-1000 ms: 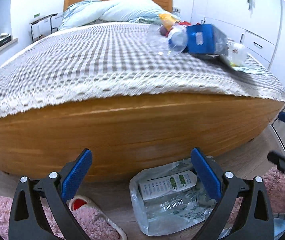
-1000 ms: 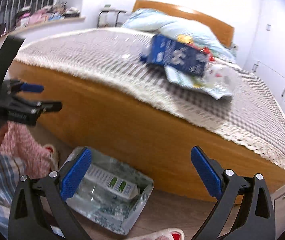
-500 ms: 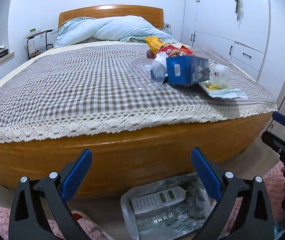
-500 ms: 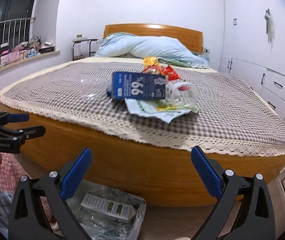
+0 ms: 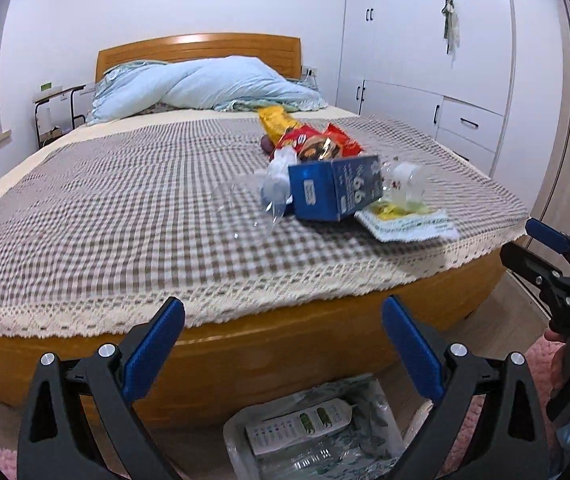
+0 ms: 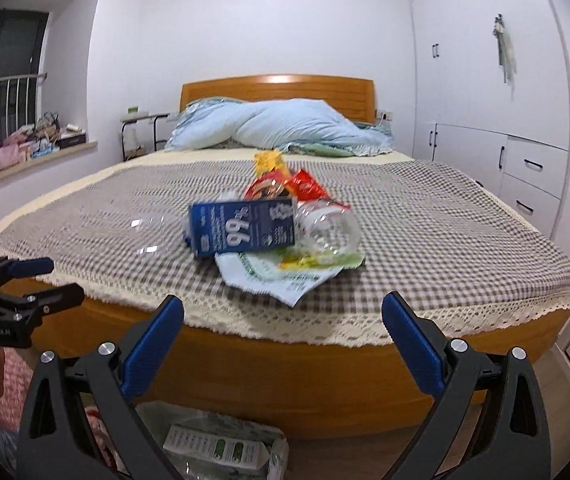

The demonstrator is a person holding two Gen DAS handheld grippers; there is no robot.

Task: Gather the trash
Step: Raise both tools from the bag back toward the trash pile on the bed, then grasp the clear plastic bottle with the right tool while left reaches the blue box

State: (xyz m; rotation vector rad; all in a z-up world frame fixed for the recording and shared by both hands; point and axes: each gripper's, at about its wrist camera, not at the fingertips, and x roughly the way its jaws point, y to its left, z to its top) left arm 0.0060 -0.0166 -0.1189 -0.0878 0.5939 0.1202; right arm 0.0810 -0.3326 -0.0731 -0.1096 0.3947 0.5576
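A heap of trash lies on the checked bedspread [image 5: 125, 216]: a blue carton [image 5: 333, 192] [image 6: 245, 228], a clear plastic bottle [image 5: 405, 178] [image 6: 327, 226], a flat white-green wrapper [image 5: 409, 226] [image 6: 281, 276], red [image 5: 317, 142] and yellow [image 5: 275, 122] snack bags, and clear plastic [image 5: 245, 208]. On the floor by the bed foot sits an open clear bag [image 5: 317, 432] [image 6: 221, 444] holding a white box. My left gripper [image 5: 283, 350] and right gripper [image 6: 283, 350] are both open, empty, short of the bed edge and above the bag.
The wooden bed frame [image 5: 285, 344] fills the front. White wardrobes and drawers [image 5: 469, 120] line the right wall. A small side table [image 5: 57, 108] and a cluttered window sill [image 6: 33, 144] stand left. Pink rug [image 5: 541, 356] covers the floor at right.
Both grippers have risen and tilted up from the floor bag toward the bed top, so the trash heap now sits mid-view. Both stayed open and empty.
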